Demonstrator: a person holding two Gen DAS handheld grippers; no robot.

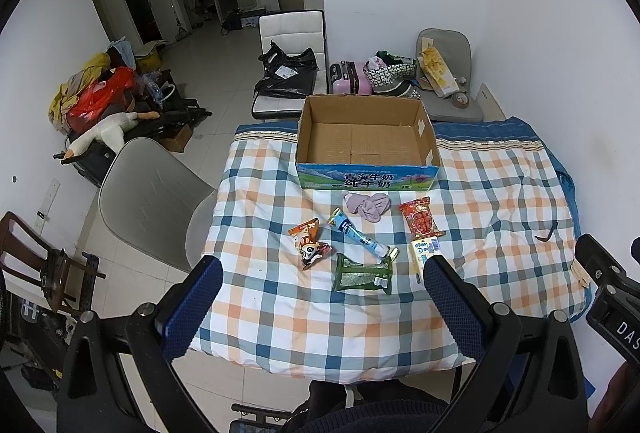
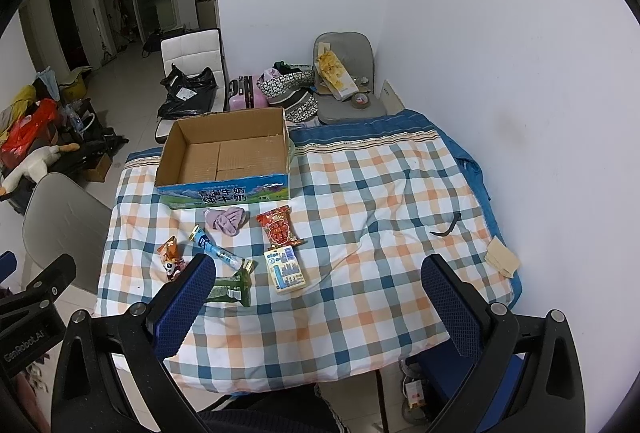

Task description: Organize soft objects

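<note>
An open, empty cardboard box [image 1: 366,141] [image 2: 224,157] stands at the far side of the checked tablecloth [image 1: 280,313] [image 2: 360,313]. In front of it lie a lilac cloth [image 1: 367,207] [image 2: 226,219], a red snack packet [image 1: 421,222] [image 2: 280,227], a blue tube packet [image 1: 362,235] [image 2: 218,252], an orange panda packet [image 1: 310,243] [image 2: 170,258], a green packet [image 1: 363,275] [image 2: 228,291] and a yellow packet [image 1: 425,253] [image 2: 286,269]. My left gripper [image 1: 322,283] is open and empty above the near table edge. My right gripper [image 2: 318,281] is open and empty, right of the packets.
A grey chair [image 1: 148,197] stands at the table's left. A white chair with a black bag [image 1: 288,69], a pink suitcase [image 1: 352,77] and a loaded grey chair [image 1: 444,73] stand behind. A dark strip [image 2: 446,227] and beige paper [image 2: 502,257] lie at the table's right. The wall is close on the right.
</note>
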